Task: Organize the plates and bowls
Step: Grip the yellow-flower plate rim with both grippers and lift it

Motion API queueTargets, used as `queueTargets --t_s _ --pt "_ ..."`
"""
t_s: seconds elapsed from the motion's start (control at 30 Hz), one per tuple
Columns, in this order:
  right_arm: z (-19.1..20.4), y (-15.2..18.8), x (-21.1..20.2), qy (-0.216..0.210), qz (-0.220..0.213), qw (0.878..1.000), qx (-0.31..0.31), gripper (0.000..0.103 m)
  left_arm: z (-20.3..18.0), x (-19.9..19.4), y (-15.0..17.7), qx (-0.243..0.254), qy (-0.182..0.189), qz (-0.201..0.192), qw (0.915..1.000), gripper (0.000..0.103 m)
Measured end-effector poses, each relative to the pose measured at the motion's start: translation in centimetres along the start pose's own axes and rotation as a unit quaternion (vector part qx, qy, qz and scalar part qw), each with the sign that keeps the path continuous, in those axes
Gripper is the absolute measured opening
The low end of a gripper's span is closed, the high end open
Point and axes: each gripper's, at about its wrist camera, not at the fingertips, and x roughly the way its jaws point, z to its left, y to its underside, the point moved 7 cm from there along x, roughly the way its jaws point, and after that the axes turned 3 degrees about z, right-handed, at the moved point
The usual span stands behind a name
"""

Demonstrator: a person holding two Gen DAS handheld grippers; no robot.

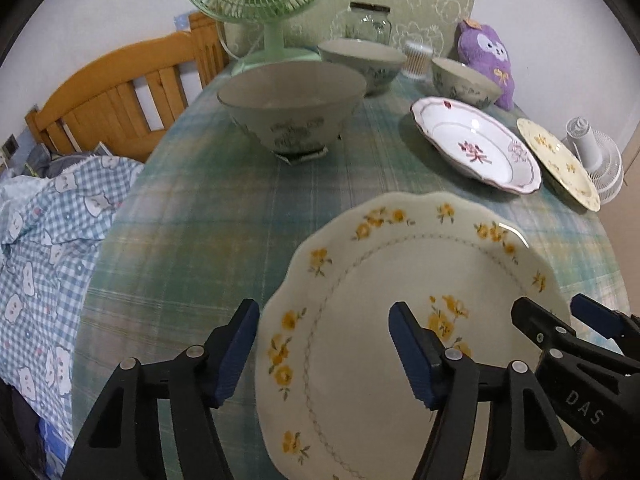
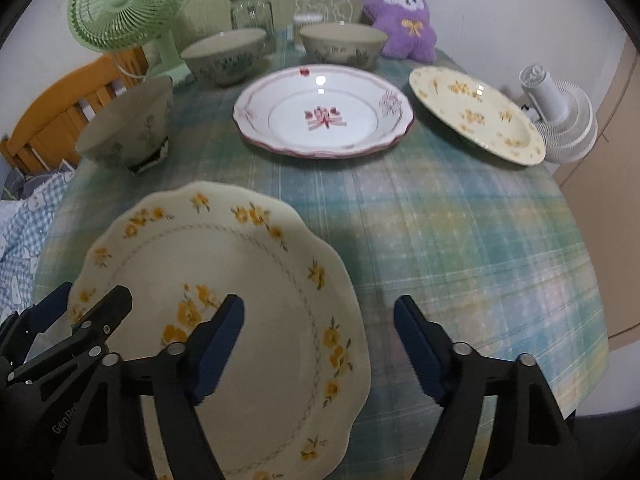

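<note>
Straddling the 2 sides of the big cream plate with yellow flowers and a wavy rim (image 1: 400,320), the 2 grippers sat low over the table with the green and blue checked cloth (image 1: 240,208). The left gripper (image 1: 324,352) had its jaws apart, with the plate's left rim between the blue pads (image 1: 236,352), and no pad pressed on it yet. The right gripper (image 2: 320,352) also had its jaws apart, around the plate's right rim. The plate lay flat on the cloth at the near edge of the table.

To do this step well, each gripper likely needed to slide 1 pad under the rim and keep 1 on top. Both should squeeze at about the same time, so the plate did not tip. A smooth plate could slip, so a firm and slow pinch seemed best. The lift should stay level.

Farther back lay the white plate with a pink rim and pink flower (image 2: 324,116) and the small cream plate with yellow flowers (image 2: 476,112). 3 grey-green bowls with leaf prints stood there too: 1 near the left (image 2: 128,124) and 2 at the back (image 2: 224,56) (image 2: 342,46). The big plate probably belonged under the other plates, so carrying it clear of the near bowl mattered.
</note>
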Motion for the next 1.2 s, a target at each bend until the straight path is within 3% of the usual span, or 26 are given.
queueTargets --t_s 0.23,0.3,0.67,0.97,1.2 --pt "0.5 0.0 1.1 -0.005 0.022 1.0 0.0 0.073 0.0 0.6 0.4 0.007 0.002 0.021 0.9998 0.065" --pt "0.8 0.0 1.5 -0.008 0.031 0.999 -0.001 0.067 -0.1 0.7 0.3 0.014 -0.001 0.025 0.9996 0.065" --pt "0.4 0.2 1.4 0.005 0.069 0.998 0.014 0.066 -0.5 0.4 0.0 0.021 0.008 0.051 0.9984 0.065" --pt "-2.1 -0.2 -1.0 0.018 0.066 0.997 0.031 0.066 -3.0 -1.2 -0.8 0.036 0.014 0.052 0.9979 0.065" --pt "-6.5 -1.0 -1.7 0.025 0.054 0.998 0.037 0.066 -7.1 -1.4 -1.0 0.042 0.024 0.043 0.9979 0.065"
